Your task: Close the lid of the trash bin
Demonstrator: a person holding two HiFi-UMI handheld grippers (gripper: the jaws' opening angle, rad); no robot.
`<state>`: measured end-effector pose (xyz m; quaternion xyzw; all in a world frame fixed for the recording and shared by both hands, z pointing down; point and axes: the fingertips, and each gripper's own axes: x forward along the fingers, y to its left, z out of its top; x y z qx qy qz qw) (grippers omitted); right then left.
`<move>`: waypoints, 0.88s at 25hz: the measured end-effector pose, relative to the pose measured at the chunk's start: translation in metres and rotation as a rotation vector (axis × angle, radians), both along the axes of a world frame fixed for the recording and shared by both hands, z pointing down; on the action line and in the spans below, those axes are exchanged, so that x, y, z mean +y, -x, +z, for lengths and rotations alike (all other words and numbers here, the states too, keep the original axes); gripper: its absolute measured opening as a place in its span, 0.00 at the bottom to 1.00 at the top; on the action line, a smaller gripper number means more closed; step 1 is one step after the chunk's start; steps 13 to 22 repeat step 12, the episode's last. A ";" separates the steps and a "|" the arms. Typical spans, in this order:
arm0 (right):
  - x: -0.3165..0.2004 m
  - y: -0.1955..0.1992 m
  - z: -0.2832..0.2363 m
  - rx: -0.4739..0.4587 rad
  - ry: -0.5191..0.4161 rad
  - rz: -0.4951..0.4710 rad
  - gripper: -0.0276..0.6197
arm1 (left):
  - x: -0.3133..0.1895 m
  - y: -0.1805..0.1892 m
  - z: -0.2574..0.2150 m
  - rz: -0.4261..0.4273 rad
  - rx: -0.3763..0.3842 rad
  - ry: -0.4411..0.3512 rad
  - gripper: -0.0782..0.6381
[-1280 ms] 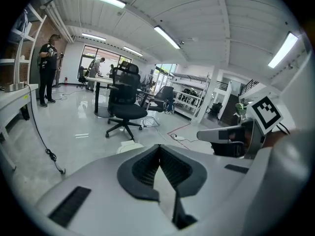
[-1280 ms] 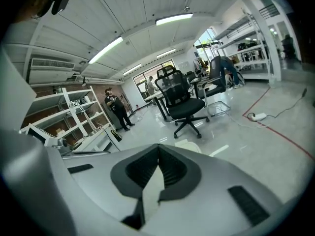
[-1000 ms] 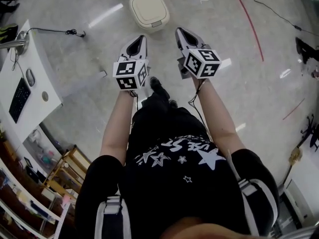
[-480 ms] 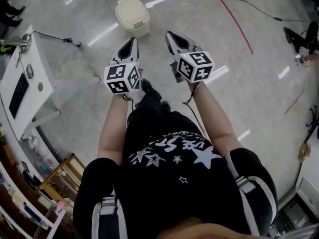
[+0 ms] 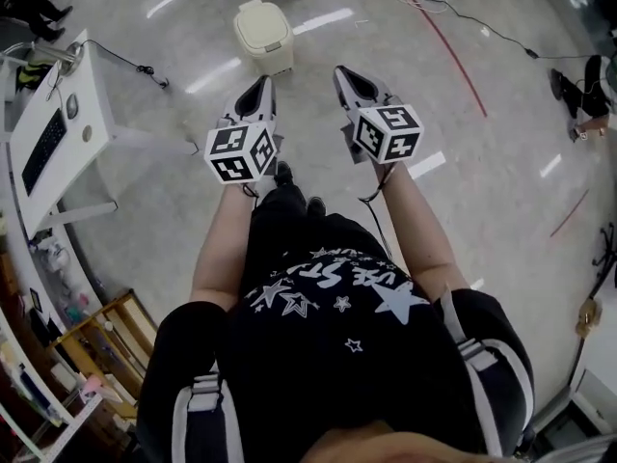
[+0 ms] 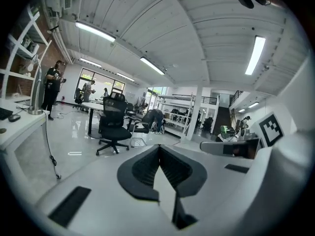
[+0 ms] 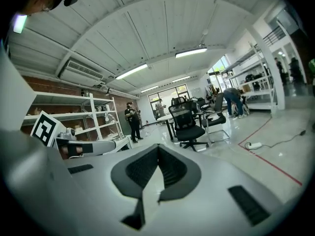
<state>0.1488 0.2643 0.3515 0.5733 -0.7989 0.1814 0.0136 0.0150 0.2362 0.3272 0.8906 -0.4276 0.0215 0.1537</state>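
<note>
Both left gripper (image 5: 266, 81) and right gripper (image 5: 341, 71) are pinched together, empty; cream trash bin (image 5: 263, 35) stands lid-down.

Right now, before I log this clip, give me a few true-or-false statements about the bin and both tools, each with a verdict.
1. The trash bin stands on the floor ahead of both tools. True.
2. The left tool grips the bin. False: its jaws are together on nothing, held in the air clear of the bin.
3. The right tool has its jaws together and is empty. True.
4. The lid stands open. False: it lies flat down on the bin.
5. A keyboard lies on the white desk. True.
</note>
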 end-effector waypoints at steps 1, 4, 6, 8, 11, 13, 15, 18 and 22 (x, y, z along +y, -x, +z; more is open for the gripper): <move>0.004 0.000 -0.002 0.014 -0.003 -0.001 0.05 | 0.004 -0.001 -0.003 0.006 -0.005 -0.007 0.13; 0.009 0.004 -0.007 0.040 -0.018 -0.019 0.05 | 0.010 -0.003 -0.012 0.017 -0.007 -0.026 0.13; 0.010 0.011 -0.006 0.037 -0.022 -0.032 0.05 | 0.011 -0.003 -0.016 0.024 -0.002 -0.035 0.13; 0.011 0.021 -0.006 0.035 -0.018 -0.044 0.05 | 0.013 0.002 -0.020 0.031 0.000 -0.042 0.13; 0.016 0.042 -0.007 0.038 -0.014 -0.069 0.05 | 0.020 0.018 -0.024 0.037 -0.005 -0.048 0.13; 0.018 0.049 -0.008 0.040 -0.014 -0.077 0.05 | 0.023 0.023 -0.026 0.038 -0.008 -0.050 0.13; 0.018 0.049 -0.008 0.040 -0.014 -0.077 0.05 | 0.023 0.023 -0.026 0.038 -0.008 -0.050 0.13; 0.018 0.049 -0.008 0.040 -0.014 -0.077 0.05 | 0.023 0.023 -0.026 0.038 -0.008 -0.050 0.13; 0.018 0.049 -0.008 0.040 -0.014 -0.077 0.05 | 0.023 0.023 -0.026 0.038 -0.008 -0.050 0.13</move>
